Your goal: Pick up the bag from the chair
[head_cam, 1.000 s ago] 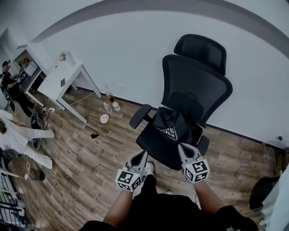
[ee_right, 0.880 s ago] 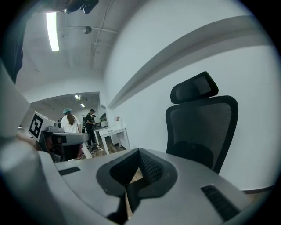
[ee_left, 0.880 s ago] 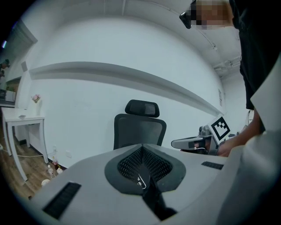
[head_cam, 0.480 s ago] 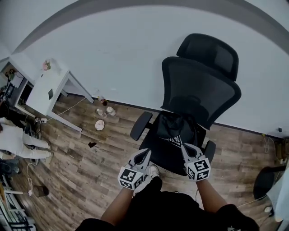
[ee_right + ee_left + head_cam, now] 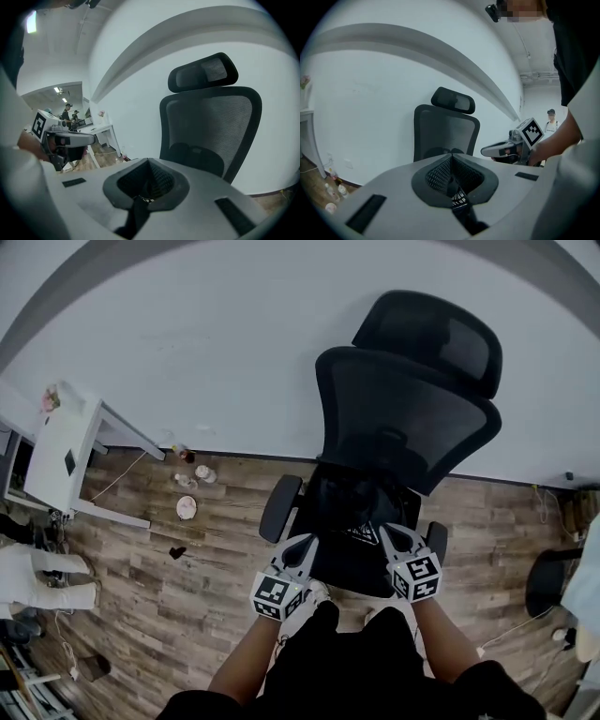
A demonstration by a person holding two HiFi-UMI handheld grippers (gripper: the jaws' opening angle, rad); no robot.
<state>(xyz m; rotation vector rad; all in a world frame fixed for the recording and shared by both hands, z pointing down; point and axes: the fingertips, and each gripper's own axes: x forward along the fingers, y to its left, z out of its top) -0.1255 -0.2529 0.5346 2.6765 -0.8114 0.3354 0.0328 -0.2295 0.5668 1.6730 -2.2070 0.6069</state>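
Both left tool [image 5: 307, 543] and right tool [image 5: 387, 533], clamped on black straps [image 5: 458, 199], nearer chair [image 5: 403, 418].

- Chair [image 5: 403, 432]: the backrest is black open mesh, partly see-through in the right gripper view. Its frame is smooth, matt black plastic.
- Headrest [image 5: 433, 329]: the same black mesh, matt.
- Armrest [image 5: 278, 509]: black, smooth, matt.
- Bag [image 5: 352, 507]: black cloth, matt, with white print.
- Floor [image 5: 187, 587]: wood-look planks, grey-brown, with visible grain and low sheen.
- Wall [image 5: 216, 362]: white, smooth, matt.
- Table [image 5: 61, 437]: white, smooth top.
- Left gripper [image 5: 306, 541] and right gripper [image 5: 385, 532]: smooth, matt grey plastic shells.
- Pads [image 5: 437, 176]: black, with a fine cross-hatched texture.
- Marker cube [image 5: 274, 596]: matt faces, black print on white.
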